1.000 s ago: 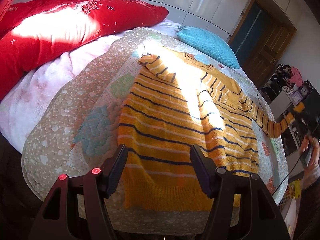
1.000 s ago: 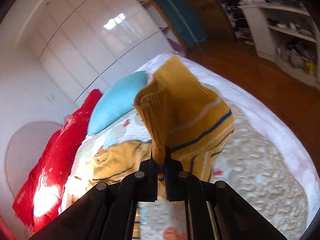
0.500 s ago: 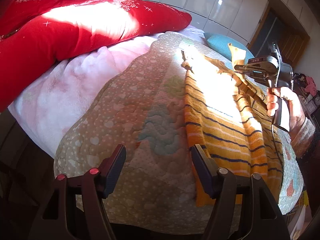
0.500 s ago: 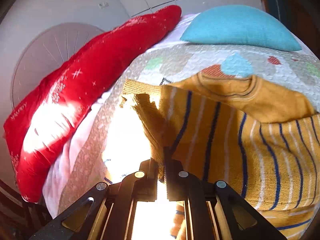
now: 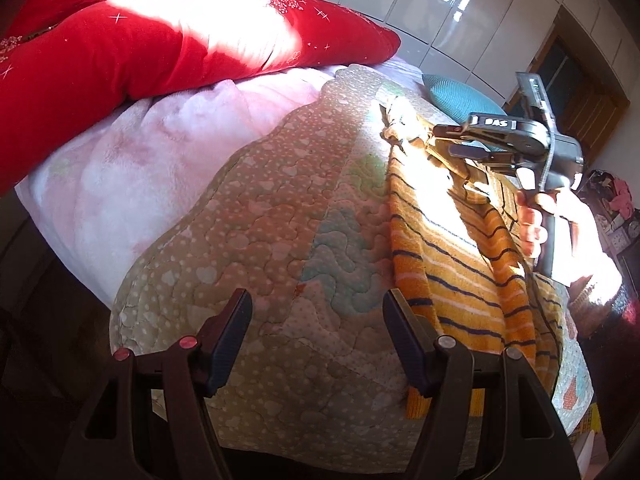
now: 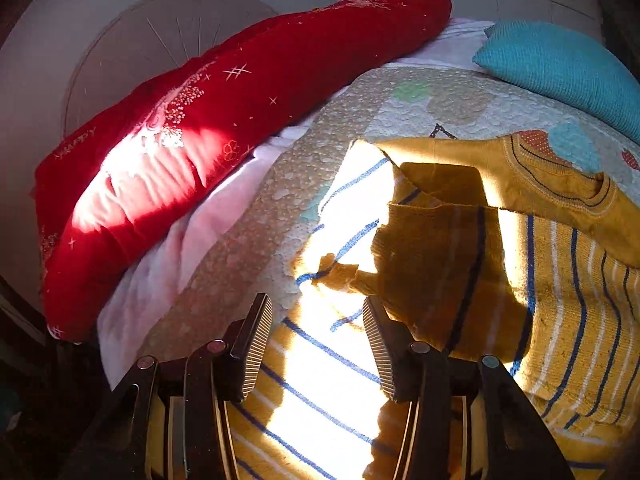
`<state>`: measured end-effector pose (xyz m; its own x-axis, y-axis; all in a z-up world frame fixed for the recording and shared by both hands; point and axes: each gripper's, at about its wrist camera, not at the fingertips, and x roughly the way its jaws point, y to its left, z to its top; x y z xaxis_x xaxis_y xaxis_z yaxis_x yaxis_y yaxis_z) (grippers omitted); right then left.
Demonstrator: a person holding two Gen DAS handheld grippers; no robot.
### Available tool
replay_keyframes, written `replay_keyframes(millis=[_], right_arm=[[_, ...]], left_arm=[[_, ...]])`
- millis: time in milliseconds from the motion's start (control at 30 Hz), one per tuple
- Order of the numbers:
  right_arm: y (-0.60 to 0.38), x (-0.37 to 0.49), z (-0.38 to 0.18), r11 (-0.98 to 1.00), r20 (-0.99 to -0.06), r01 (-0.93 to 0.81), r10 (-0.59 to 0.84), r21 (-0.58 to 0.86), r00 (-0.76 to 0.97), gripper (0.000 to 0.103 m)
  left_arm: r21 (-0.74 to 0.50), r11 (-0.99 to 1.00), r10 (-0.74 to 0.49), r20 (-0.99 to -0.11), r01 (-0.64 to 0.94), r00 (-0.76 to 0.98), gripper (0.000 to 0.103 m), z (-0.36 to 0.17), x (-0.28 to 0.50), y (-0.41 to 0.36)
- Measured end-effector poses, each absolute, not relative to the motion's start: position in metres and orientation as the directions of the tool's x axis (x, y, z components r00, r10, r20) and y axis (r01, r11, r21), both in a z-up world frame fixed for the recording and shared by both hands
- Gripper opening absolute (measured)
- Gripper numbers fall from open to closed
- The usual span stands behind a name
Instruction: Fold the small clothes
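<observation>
A small yellow sweater (image 5: 460,256) with dark blue and white stripes lies flat on the quilted bedspread (image 5: 256,248). One striped sleeve (image 6: 448,248) is folded across its chest, below the neckline (image 6: 560,184). My right gripper (image 6: 316,340) hovers over the sweater's sunlit part; its jaws are opening and nothing is between them. In the left wrist view a hand holds that right gripper (image 5: 440,140) above the sweater's shoulder. My left gripper (image 5: 316,336) stands open over the bedspread near the bed's front edge, with its right finger beside the sweater's hem.
A long red pillow (image 5: 160,40) lies along the far left of the bed on a pink blanket (image 5: 132,184). A turquoise cushion (image 6: 560,64) sits beyond the sweater. White wardrobe doors (image 5: 460,8) and a wooden door stand behind. Strong sunlight washes out part of the sweater.
My right gripper carried the sleeve from high in the air across the sweater, then opened and let it go. The left gripper shifted left, off the sweater, and stayed open.
</observation>
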<state>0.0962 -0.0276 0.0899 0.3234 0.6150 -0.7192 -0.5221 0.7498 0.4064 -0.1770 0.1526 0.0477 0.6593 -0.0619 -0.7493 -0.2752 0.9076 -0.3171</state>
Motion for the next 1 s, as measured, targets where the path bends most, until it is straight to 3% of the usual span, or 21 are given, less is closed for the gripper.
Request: replay_keyframes(millis=[100, 267, 333, 467, 600, 733, 867, 1000], right_arm=[[-0.08, 0.067, 0.111, 0.733, -0.682, -0.5, 0.654, 0.462, 0.329, 0.054], [-0.201, 0.019, 0.134, 0.832, -0.728, -0.421, 0.533, 0.361, 0.43, 0.055], [-0.257, 0.0, 0.142, 0.889, -0.748, -0.347, 0.444, 0.298, 0.493, 0.057], [-0.349, -0.035, 0.15, 0.991, -0.774, -0.122, 0.114, 0.048, 0.622, 0.059], [-0.398, -0.081, 0.128, 0.95, -0.75, -0.114, 0.301, 0.292, 0.589, 0.06], [-0.375, -0.11, 0.074, 0.856, -0.704, -0.167, 0.501, 0.49, 0.503, 0.06], [-0.341, -0.114, 0.022, 0.776, -0.669, -0.159, 0.613, 0.611, 0.421, 0.06], [-0.314, -0.108, -0.002, 0.696, -0.602, -0.169, 0.698, 0.698, 0.386, 0.06]], left_arm=[[-0.322, 0.909, -0.068, -0.743, -0.265, 0.666, 0.067, 0.053, -0.179, 0.148], [-0.362, 0.9, -0.117, -0.737, -0.242, 0.666, 0.069, 0.058, -0.176, 0.139], [-0.374, 0.898, -0.132, -0.733, -0.232, 0.668, 0.071, 0.06, -0.175, 0.136], [-0.376, 0.902, -0.153, -0.739, -0.213, 0.657, 0.076, 0.059, -0.167, 0.129], [-0.438, 0.879, -0.236, -0.745, -0.19, 0.624, 0.076, 0.049, -0.152, 0.124], [-0.499, 0.854, -0.332, -0.74, -0.147, 0.585, 0.076, 0.034, -0.136, 0.112], [-0.466, 0.879, -0.33, -0.747, -0.101, 0.577, 0.077, 0.027, -0.123, 0.098], [-0.53, 0.846, -0.406, -0.711, -0.059, 0.574, 0.08, 0.024, -0.116, 0.094]])
